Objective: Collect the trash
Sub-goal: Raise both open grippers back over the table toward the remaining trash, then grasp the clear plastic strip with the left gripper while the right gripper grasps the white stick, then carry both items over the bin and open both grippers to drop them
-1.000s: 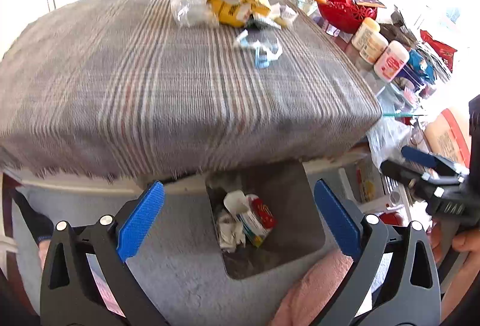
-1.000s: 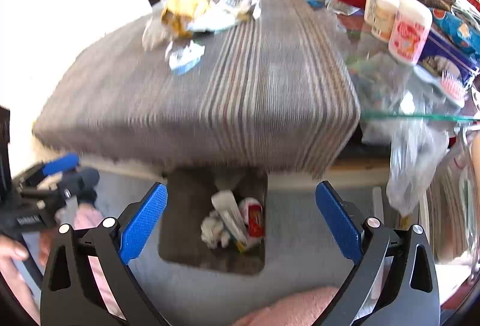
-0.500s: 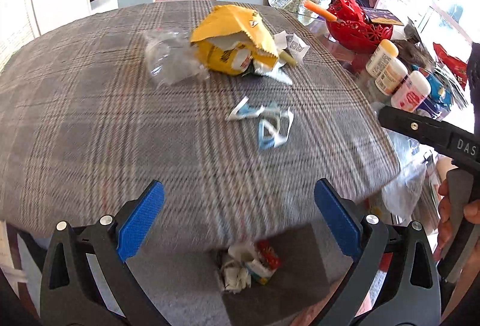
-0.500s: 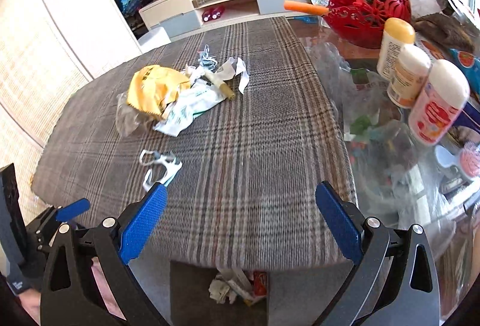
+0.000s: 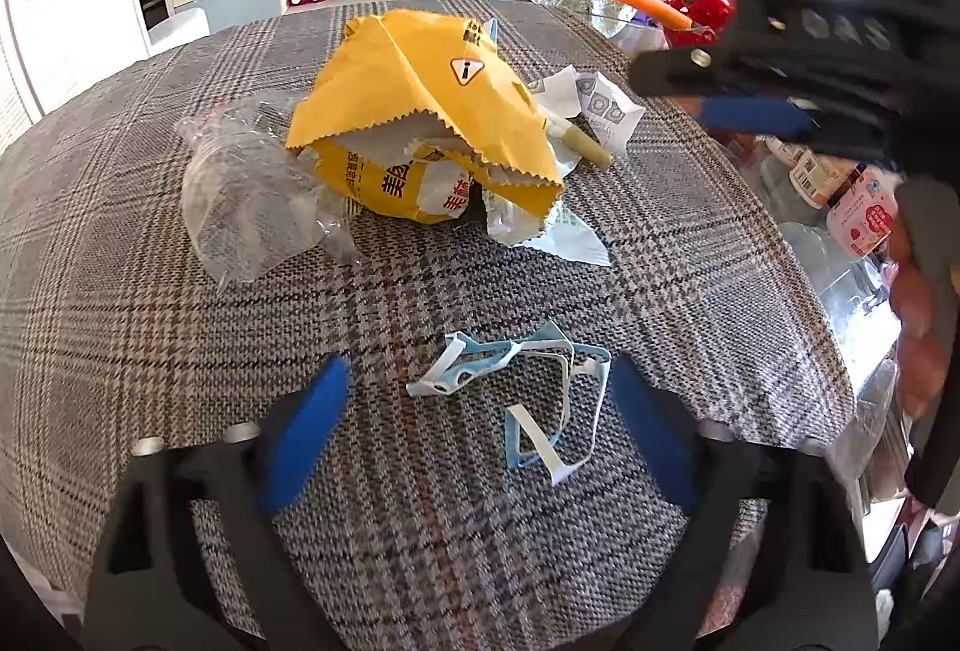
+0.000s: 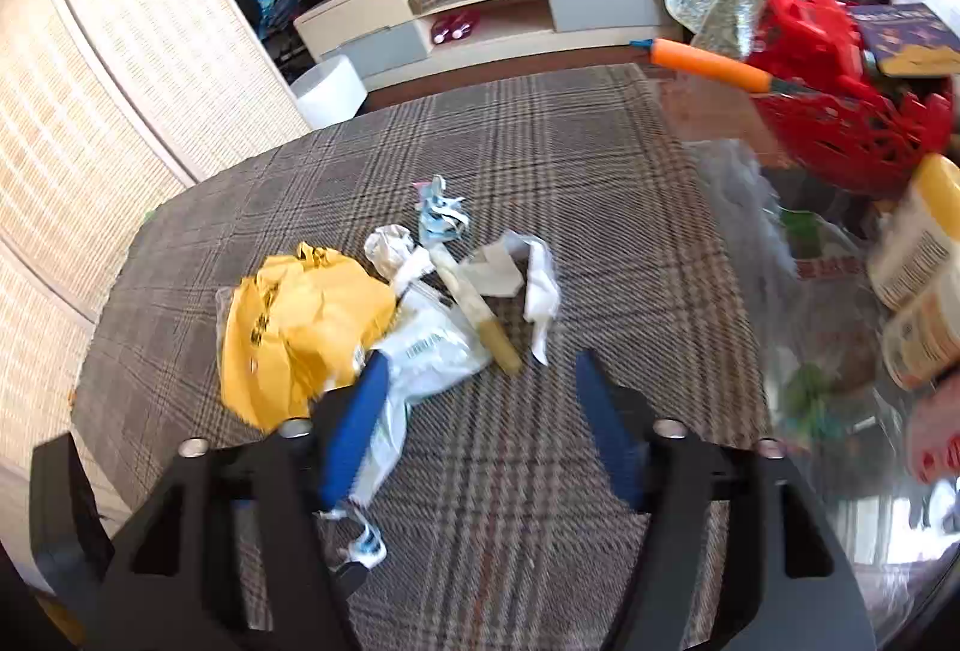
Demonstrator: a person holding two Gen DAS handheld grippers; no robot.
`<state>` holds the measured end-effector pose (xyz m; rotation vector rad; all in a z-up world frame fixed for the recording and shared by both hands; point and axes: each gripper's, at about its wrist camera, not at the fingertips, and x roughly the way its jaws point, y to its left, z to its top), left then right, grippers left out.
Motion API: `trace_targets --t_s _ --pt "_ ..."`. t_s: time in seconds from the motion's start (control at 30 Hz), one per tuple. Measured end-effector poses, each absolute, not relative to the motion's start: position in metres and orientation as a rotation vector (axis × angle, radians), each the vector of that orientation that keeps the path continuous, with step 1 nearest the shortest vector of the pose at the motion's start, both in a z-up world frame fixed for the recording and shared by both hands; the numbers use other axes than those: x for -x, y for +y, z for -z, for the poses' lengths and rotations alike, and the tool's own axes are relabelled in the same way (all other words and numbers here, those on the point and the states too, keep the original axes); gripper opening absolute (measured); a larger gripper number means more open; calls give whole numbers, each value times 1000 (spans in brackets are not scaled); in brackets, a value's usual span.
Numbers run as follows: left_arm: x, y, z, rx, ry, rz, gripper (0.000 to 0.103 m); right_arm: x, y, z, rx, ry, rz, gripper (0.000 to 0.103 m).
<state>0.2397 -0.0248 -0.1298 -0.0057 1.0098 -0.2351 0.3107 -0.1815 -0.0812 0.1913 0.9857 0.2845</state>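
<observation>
Trash lies on a plaid tablecloth [image 5: 150, 327]. A torn yellow wrapper [image 5: 420, 111] lies in the middle with a crumpled clear plastic bag [image 5: 252, 207] to its left and white paper scraps [image 5: 594, 108] and a tan stick [image 5: 579, 144] to its right. Blue-white torn strips [image 5: 528, 387] lie between the tips of my open, empty left gripper [image 5: 477, 423]. My right gripper [image 6: 480, 405] is open and empty, just short of the tan stick [image 6: 480, 315], the white wrapper [image 6: 426, 351] and the yellow wrapper [image 6: 300, 333]; it also shows at the right of the left wrist view [image 5: 750, 111].
A red basket [image 6: 840, 111] with an orange handle [image 6: 708, 66], bottles [image 6: 918, 231] and clear plastic [image 6: 750, 207] crowd the table's right side. A low TV cabinet [image 6: 480, 9] and a white bin [image 6: 330, 90] stand beyond the table.
Both grippers have risen from the floor bin below the table edge and moved forward over the tabletop. The trash pile is now close in front of both. Both stayed open.
</observation>
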Motion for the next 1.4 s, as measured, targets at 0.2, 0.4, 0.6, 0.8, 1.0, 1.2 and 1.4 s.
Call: trace_targets --t_s 0.2,0.4,0.6,0.8,1.0,1.2,1.4 --pt "-245 -24 135 -45 1000 262 41 -340 -162 94 -150 1032 -342 32" --pt "-254 -12 136 -24 1000 280 13 -354 -154 112 -105 1067 -319 32" --pt "-255 -12 138 -29 987 277 6 -358 -154 128 -94 1098 -297 27" --pt "-242 -14 134 -27 981 282 6 -340 -156 130 -81 1094 -306 15" --pt "-216 -18 128 -30 986 284 6 -302 -159 110 -69 1056 -326 14" --pt "-181 -22 121 -26 987 286 6 -251 -168 100 -67 1044 -320 14" --pt "-132 -27 120 -15 996 284 6 -197 -185 110 -103 1070 -320 14"
